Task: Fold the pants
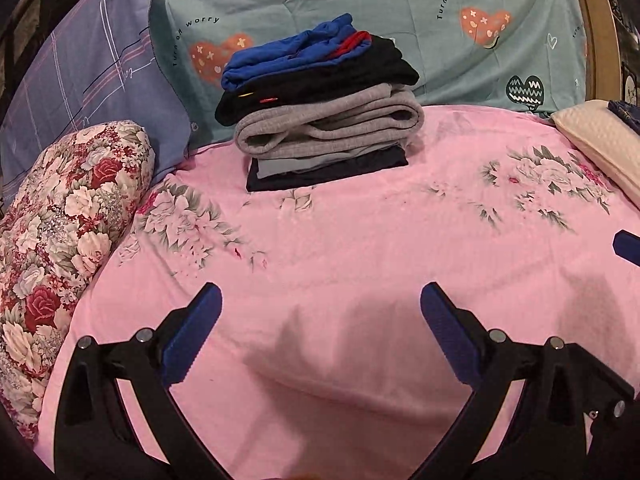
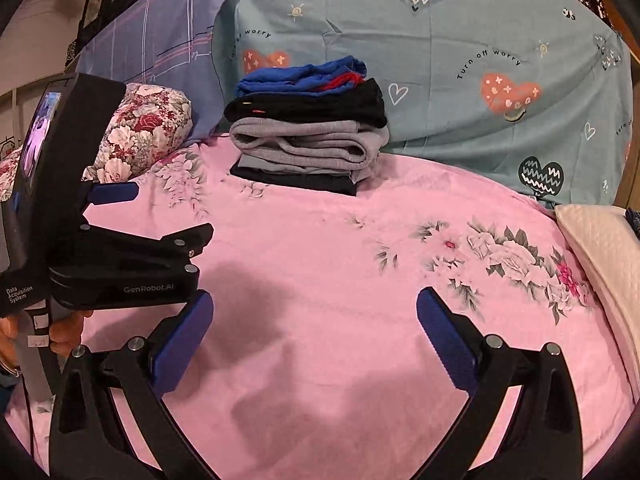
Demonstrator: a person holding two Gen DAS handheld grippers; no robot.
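Jaws of both grippers wide, empty; left gripper [image 2: 132, 216] body only in right-wrist view.

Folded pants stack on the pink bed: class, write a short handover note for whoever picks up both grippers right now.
Left gripper: open, empty, over the pink floral sheet.
Right gripper: open, empty, over the same sheet, to the right of the left gripper.
Pants: a folded stack sits at the far side of the bed against the teal duvet; blue on top, then black, grey, and dark pieces at the bottom.
Done: everything in the stack looks folded.
Left: no unfolded pants in either view. Look outside the frame for another pair before continuing; otherwise the job may be finished.
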